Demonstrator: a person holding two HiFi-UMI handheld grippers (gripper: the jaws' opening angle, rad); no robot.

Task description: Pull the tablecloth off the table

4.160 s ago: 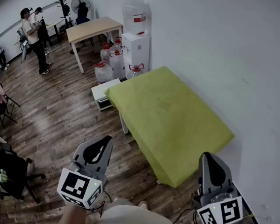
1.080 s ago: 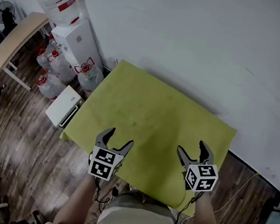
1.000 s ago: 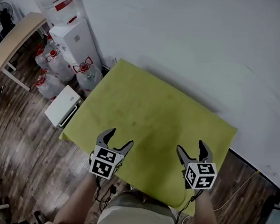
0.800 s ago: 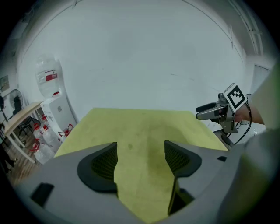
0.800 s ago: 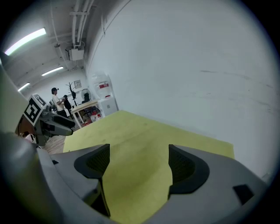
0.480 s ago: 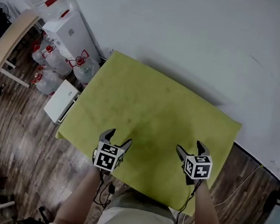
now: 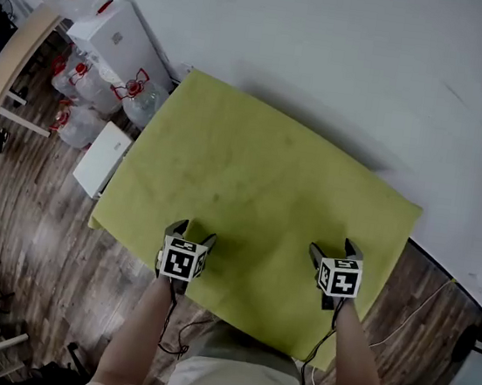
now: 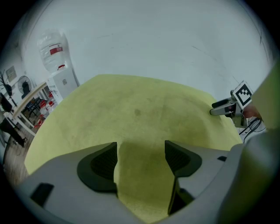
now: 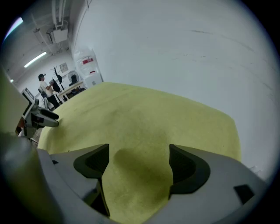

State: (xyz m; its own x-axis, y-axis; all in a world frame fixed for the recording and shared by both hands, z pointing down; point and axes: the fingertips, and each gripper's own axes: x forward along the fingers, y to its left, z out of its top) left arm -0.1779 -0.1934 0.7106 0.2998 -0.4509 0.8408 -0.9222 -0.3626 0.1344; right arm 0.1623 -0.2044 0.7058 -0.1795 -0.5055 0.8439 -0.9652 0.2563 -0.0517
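Observation:
A yellow-green tablecloth (image 7: 259, 190) covers the whole table against the white wall, hanging over its edges. My left gripper (image 7: 189, 233) hovers low over the cloth's near left part, jaws open, only cloth (image 8: 140, 113) showing between them. My right gripper (image 7: 332, 250) is over the near right part, also open, with bare cloth (image 9: 144, 127) in its gap. Each gripper view shows the other gripper: the right gripper (image 8: 221, 107) at the cloth's right edge, the left gripper (image 9: 43, 116) at its left edge. Neither holds anything.
A water dispenser (image 7: 112, 34) with spare water jugs (image 7: 136, 90) stands left of the table by the wall. A white box (image 7: 100, 160) lies on the wooden floor beside the table. A wooden table (image 7: 13, 52) is at far left. Cables (image 7: 409, 319) trail on the floor at right.
I have walked up to the table. Over the last second both grippers lowered toward the near part of the cloth, staying open.

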